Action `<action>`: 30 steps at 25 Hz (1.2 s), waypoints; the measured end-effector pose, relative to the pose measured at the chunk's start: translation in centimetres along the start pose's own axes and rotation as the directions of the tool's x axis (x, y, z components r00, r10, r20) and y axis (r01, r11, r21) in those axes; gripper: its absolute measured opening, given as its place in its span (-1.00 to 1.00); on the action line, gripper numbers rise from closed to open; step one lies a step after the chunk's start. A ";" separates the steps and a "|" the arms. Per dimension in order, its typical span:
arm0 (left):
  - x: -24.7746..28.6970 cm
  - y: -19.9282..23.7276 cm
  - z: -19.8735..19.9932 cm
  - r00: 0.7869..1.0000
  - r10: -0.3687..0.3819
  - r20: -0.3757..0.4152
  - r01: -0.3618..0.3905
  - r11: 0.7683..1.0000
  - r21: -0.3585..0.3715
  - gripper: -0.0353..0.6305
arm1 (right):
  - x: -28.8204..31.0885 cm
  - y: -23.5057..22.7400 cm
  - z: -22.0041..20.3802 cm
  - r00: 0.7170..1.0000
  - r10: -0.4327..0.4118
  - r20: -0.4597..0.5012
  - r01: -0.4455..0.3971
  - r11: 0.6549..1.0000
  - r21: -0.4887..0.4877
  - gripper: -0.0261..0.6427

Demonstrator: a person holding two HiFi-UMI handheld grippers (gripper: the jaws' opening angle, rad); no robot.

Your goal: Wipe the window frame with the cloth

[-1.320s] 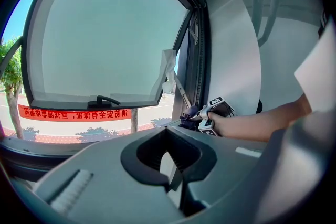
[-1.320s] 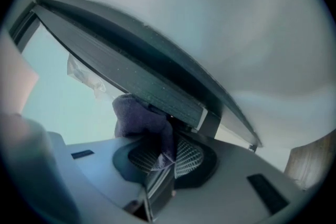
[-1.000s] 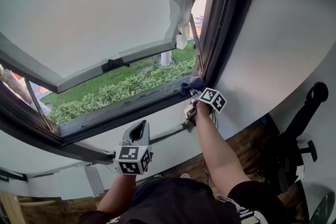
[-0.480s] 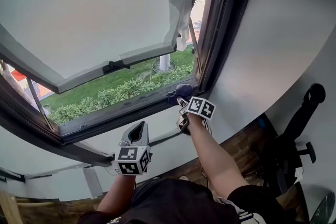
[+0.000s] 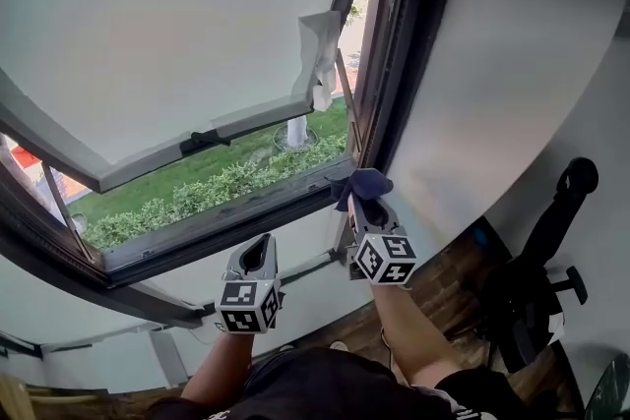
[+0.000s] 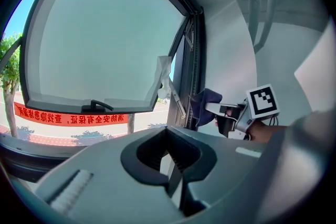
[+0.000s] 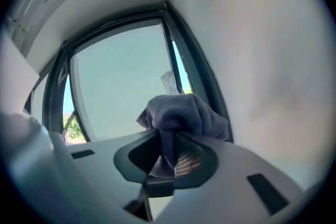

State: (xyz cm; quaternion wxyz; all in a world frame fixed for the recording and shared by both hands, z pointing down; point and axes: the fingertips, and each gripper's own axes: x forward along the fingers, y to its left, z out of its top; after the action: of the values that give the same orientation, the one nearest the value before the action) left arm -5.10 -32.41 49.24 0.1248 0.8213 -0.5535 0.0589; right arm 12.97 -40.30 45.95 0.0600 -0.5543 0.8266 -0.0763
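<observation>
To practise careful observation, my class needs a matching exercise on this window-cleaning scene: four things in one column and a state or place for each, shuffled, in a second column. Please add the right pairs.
Things
1. cloth
2. left gripper
3. window sash
4. office chair

States or places
A. swung open outward, over the green hedge
B. pinched between the jaws of the right gripper
C. jaws together, holding nothing
D. black, low at the right, beside the white wall

Right pairs: 1-B, 2-C, 3-A, 4-D
</observation>
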 end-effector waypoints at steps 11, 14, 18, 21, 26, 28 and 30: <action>1.6 -2.6 1.0 0.998 -0.061 0.016 0.061 0.998 0.034 -0.87 | -6.6 0.1 -0.2 0.991 -0.135 -0.013 0.130 0.974 -0.188 -0.76; 1.8 -3.3 1.2 0.997 -0.078 0.019 0.077 0.996 0.042 -0.87 | -6.7 0.0 -0.3 0.990 -0.138 -0.021 0.132 0.975 -0.176 -0.76; 1.7 -4.0 1.3 0.995 -0.093 0.024 0.091 0.995 0.051 -0.87 | -6.8 0.0 0.0 0.990 -0.138 -0.010 0.134 0.979 -0.155 -0.76; 1.6 -4.3 1.3 0.995 -0.098 0.024 0.096 0.994 0.052 -0.87 | -7.0 -0.1 0.4 0.989 -0.146 -0.002 0.144 0.978 -0.151 -0.76; 1.6 -4.7 1.2 0.994 -0.106 0.021 0.104 0.993 0.053 -0.87 | -7.2 0.2 0.8 0.990 -0.143 0.007 0.143 0.977 -0.156 -0.76; 1.6 -4.9 1.3 0.994 -0.109 0.021 0.108 0.993 0.054 -0.87 | -7.2 0.3 0.9 0.991 -0.137 0.009 0.136 0.978 -0.159 -0.76; 1.7 -5.1 1.2 0.993 -0.112 0.020 0.111 0.992 0.055 -0.87 | -7.3 0.3 0.9 0.991 -0.135 0.010 0.135 0.977 -0.164 -0.76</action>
State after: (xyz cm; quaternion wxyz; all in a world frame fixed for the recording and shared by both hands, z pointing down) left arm 0.16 -32.43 47.75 0.0994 0.8547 -0.5064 0.0571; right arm 15.61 -33.49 45.09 0.0086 -0.6122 0.7905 -0.0122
